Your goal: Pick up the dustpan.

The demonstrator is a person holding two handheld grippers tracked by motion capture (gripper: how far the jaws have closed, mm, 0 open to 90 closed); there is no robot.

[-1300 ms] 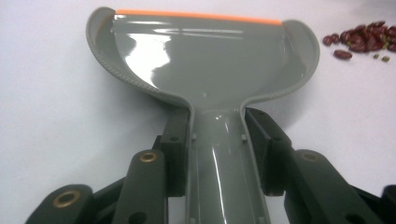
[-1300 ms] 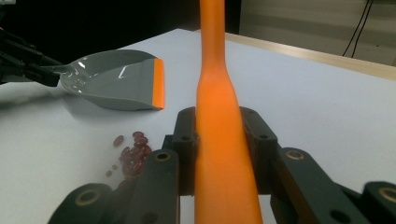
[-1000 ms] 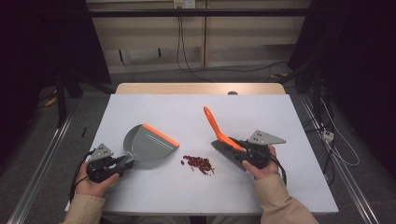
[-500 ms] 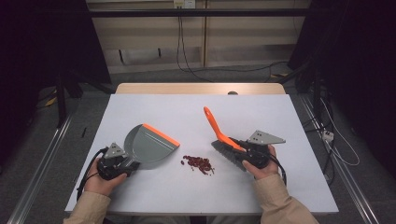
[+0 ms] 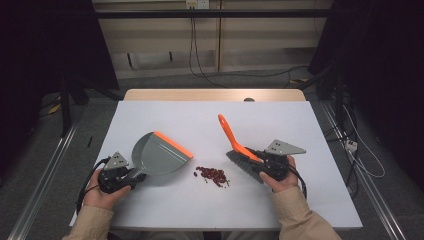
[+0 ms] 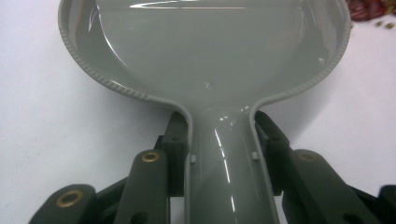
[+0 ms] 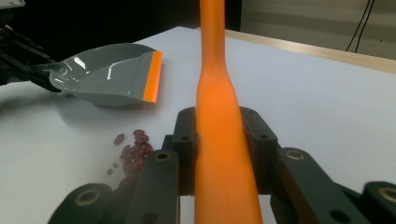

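Since a second ago the left gripper (image 5: 131, 176) has slid in from the table's left edge and now has the dustpan (image 5: 159, 157) by its handle, while the right gripper (image 5: 256, 161) and brush (image 5: 235, 143) sit as they were.

The dustpan lies flat on the white table (image 5: 165, 117), left of centre. Its long axis runs diagonally, handle toward the person's left hand (image 5: 102, 192) and the orange lip (image 5: 173, 144) facing up and to the right. In the left gripper view the two black jaws press against either side of the grey handle (image 6: 225, 172), clamped on it, with the pan's bowl spreading ahead of them.

The brush lies right of centre. Its orange handle points away from the person and slightly left; the dark bristle head (image 5: 243, 165) rests near the right hand (image 5: 278, 176). In the right gripper view the jaws grip the orange handle (image 7: 219, 140) from both sides.

Between the two tools, a small heap of red beans (image 5: 213, 175) lies on the table, just beside the bristles and apart from the dustpan's lip
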